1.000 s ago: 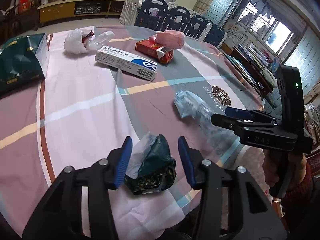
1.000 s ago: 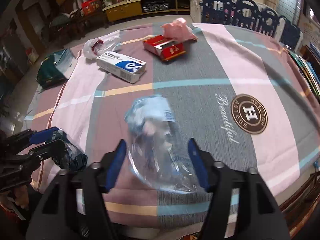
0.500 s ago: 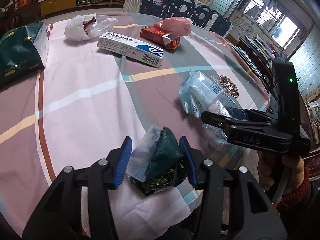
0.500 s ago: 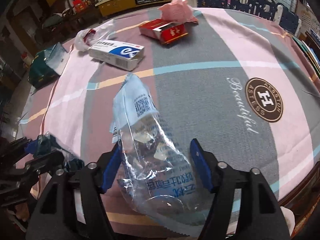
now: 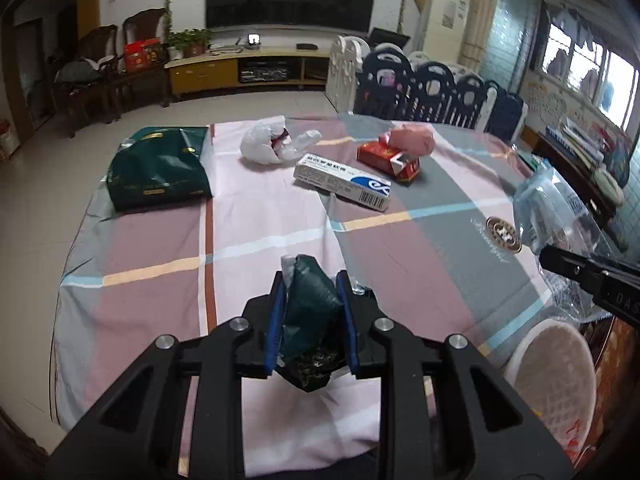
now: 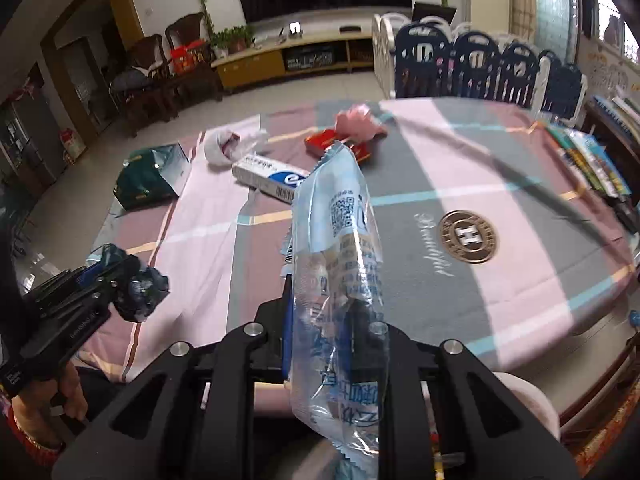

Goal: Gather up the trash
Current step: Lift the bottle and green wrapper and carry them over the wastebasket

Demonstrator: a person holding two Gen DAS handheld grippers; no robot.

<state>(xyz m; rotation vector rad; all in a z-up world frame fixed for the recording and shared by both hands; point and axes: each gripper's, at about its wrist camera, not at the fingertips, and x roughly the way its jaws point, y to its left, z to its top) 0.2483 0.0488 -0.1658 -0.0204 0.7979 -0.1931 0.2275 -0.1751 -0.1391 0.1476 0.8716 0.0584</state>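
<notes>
My left gripper (image 5: 310, 280) is shut on a crumpled dark green wrapper (image 5: 310, 312) and holds it above the near table edge; it also shows in the right wrist view (image 6: 142, 286). My right gripper (image 6: 316, 300) is shut on a clear and light-blue plastic wrapper (image 6: 340, 240), lifted off the table; the wrapper also shows at the right of the left wrist view (image 5: 556, 208). On the table lie a white and blue box (image 5: 342, 182), a red box (image 5: 388, 160), a pink bag (image 5: 412, 140), a white plastic bag (image 5: 268, 144) and a dark green bag (image 5: 160, 168).
The table has a striped pink, grey and mauve cloth (image 5: 260, 220) with a round emblem (image 6: 466, 236). A pale round stool (image 5: 548, 364) stands at the near right edge. Dark blue and white fence panels (image 5: 424, 84) stand behind the table. Books (image 6: 592, 160) lie at the right.
Both grippers closed on their wrappers and lifted them off the table, drawing back toward the near edge. The views now look higher, over the whole table.
</notes>
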